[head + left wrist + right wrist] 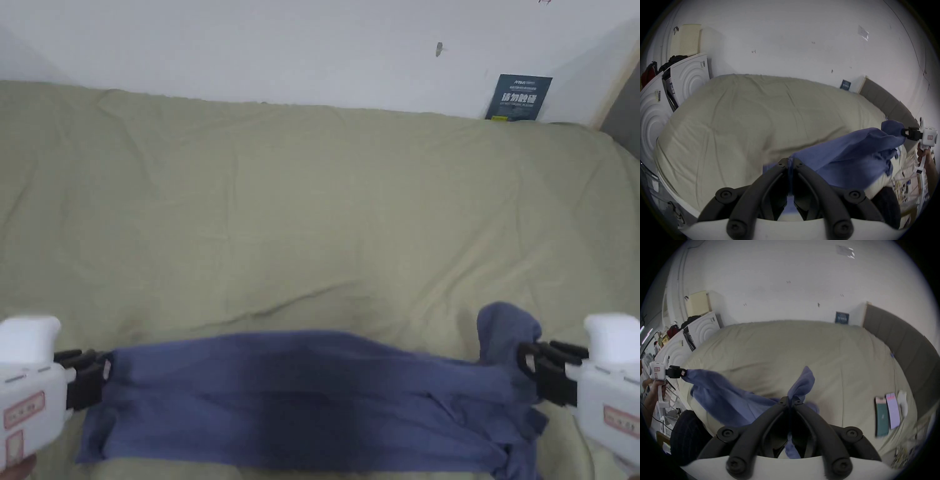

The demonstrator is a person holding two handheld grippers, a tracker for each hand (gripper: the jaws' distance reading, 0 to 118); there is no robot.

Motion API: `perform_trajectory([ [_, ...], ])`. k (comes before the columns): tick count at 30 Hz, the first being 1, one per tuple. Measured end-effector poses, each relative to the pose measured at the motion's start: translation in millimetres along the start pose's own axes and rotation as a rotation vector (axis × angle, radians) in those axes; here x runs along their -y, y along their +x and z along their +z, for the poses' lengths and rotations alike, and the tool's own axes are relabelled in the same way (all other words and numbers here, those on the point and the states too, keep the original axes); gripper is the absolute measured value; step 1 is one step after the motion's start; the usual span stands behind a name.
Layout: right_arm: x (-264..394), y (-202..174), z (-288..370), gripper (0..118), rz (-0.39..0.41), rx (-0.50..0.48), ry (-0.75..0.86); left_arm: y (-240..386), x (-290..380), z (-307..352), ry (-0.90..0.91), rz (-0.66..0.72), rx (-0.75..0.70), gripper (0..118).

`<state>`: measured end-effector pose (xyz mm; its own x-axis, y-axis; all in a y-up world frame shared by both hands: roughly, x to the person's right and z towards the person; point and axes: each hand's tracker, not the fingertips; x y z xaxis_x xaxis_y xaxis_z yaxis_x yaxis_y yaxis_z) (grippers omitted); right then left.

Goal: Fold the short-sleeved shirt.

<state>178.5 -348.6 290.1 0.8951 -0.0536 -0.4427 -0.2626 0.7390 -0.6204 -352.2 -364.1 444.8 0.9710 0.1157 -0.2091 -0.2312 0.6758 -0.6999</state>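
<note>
- The short-sleeved shirt (300, 390) is blue and hangs stretched between the two tongs along the near edge of the bed (312, 206), bunched into a long band rather than spread flat.
- The left tongs (94, 375) are clenched on one end of the cloth; in the left gripper view a strip of blue fabric runs up between the two jaws, which press together on it.
- The right tongs (531, 369) are clenched on the other end, near the bed's near right corner; in the right gripper view a tuft of fabric sticks up past the jaw tips and more hangs below them.
- The middle of the shirt sags between the two grips and its lower edge looks to rest on the olive bed sheet.
- The cloth looks thin, light and very limp: it drapes, creases and gathers wherever it is pinched, so it will not keep a shape by itself.
- My judgement is that it is best taken at seams or corners, such as shoulders or hem corners, where doubled fabric gives the jaws more to bite.
- The right end is a crumpled wad, so which part of the garment is held there I cannot tell.
- Likely next need: lay it flat on the open bed and spread it before making a fold.
- A dark blue card (517, 97) leans on the wall at the far edge of the bed.
</note>
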Motion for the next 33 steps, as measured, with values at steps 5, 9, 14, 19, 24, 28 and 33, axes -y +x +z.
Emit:
perform_trajectory([
  [5, 55.5, 10.6, -27.4, 3, -0.116, 0.055, -0.110, -0.7, 30.7, -33.3, -0.101, 0.048, 0.002, 2],
  [9, 59.0, 12.9, -27.2, 26, -0.138, 0.049, -0.084, -9.1, 30.2, -31.2, -0.053, 0.149, 0.027, 24],
  [14, 37.0, -11.1, 33.5, 107, -0.084, 0.014, 0.056, -7.5, 24.6, 32.0, 0.129, 0.102, 0.034, 118],
  [19, 42.5, -52.0, 78.9, 99, -0.056, -0.011, 0.122, -6.5, 45.1, 97.0, 0.202, 0.099, -0.008, 113],
  [24, 48.3, -84.6, 88.1, 0, -0.105, -0.014, 0.156, -31.1, 61.7, 91.9, 0.162, 0.077, -0.084, 0],
  [28, 43.4, -99.4, 89.3, 0, -0.140, -0.070, 0.131, -54.9, 59.4, 77.1, 0.145, 0.208, 0.057, 0],
  [33, 39.1, -109.8, 92.0, 0, -0.143, -0.048, 0.118, -131.2, 67.9, 36.5, 0.112, 0.519, 0.374, 76],
])
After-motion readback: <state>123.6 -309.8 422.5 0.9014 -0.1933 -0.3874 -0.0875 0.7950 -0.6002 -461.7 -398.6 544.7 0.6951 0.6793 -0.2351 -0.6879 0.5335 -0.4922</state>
